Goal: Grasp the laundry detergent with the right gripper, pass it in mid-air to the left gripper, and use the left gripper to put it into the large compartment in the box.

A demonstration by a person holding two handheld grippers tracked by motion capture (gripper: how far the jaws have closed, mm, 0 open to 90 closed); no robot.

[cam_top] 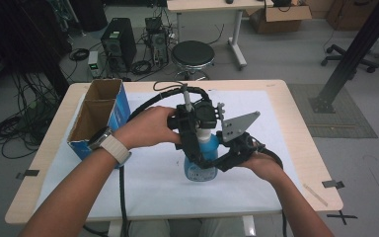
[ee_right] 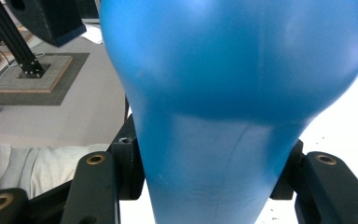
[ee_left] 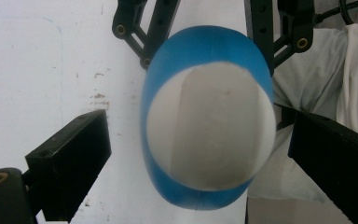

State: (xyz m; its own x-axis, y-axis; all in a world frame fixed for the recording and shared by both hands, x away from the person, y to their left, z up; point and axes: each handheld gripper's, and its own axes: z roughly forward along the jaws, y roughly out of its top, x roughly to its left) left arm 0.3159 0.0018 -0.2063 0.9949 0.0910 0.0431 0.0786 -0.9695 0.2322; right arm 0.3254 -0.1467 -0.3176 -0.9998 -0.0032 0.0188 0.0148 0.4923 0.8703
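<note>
Box [cam_top: 98,118]: blue card, open top, at the table's [cam_top: 276,89] left edge; no print readable.
Left hand [cam_top: 145,127]: reaches in over the bottle's top, watch on the wrist.
Left gripper [ee_left: 200,154]: points down at the cap, jaws released, standing apart on either side without touching.
Bottle [cam_top: 201,158]: blue, upright mid-table on the white sheet [cam_top: 256,173]; label text too small to read.
Right gripper [ee_right: 205,182]: clenched on the bottle's narrow neck, low at its right.
Right hand [cam_top: 261,163]: holds the gripper level, forearm coming from the lower right.
</note>
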